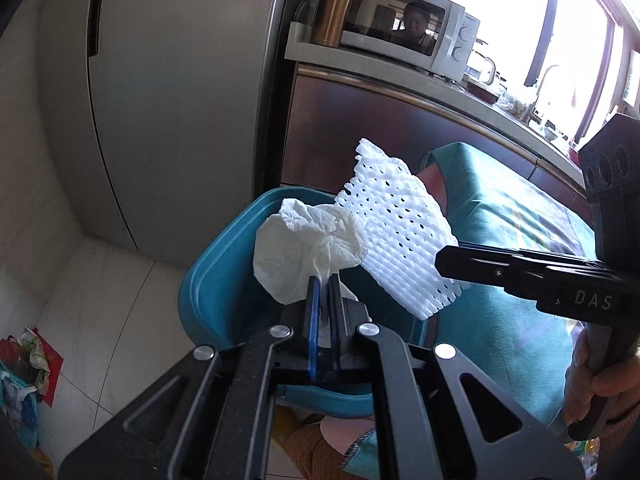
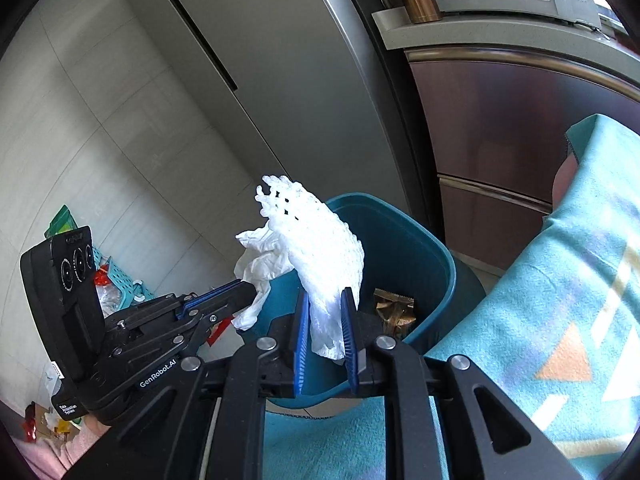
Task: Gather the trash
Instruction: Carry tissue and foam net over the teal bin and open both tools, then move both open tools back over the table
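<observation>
Holding trash above the teal bin [image 2: 424,264], both claws sit at its near rim, placed for a drop. Left gripper [image 1: 324,280]: pressed together, pinching the tissue [image 1: 304,240]. Right gripper [image 2: 326,300]: pads flank the foam net [image 2: 316,236]; whether they still press it cannot be told. Wrapper [image 2: 394,312]: already inside. Fridge [image 2: 256,80]: far behind.
</observation>
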### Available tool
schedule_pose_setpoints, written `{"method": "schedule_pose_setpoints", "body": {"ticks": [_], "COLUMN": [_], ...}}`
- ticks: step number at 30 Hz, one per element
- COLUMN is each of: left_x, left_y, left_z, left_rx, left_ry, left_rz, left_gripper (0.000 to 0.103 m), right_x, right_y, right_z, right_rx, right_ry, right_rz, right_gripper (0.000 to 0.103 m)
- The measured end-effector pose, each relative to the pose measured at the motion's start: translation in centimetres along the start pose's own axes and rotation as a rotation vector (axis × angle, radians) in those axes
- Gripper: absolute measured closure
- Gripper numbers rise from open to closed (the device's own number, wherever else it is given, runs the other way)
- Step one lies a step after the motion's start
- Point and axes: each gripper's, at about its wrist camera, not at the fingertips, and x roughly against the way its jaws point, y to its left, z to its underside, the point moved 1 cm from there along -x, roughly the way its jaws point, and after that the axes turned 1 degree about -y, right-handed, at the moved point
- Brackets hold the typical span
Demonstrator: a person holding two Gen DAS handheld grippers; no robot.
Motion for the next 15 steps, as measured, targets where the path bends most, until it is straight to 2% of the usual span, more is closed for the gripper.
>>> {"method": "schedule_pose_setpoints", "body": {"ticks": [11,15], "left_x": [-2.4,-3.0], "left_y": [0.3,0.3], "left_z": [0.7,0.9], "left_rx": [0.022,0.024], "left_ry": [0.038,0.043], "left_rz": [-0.008,-0.01], "left_gripper": [0.097,0.097], "right_x": [-2.2,-2.4], "right_y": [0.3,0.1], "right_z": [-0.3,-0.3], "right_rx": [0.01,0.0], "right_ry": [0.064,0.067], "right_rz": [0.034,0.038], "right_gripper": [0.084,0.077]}}
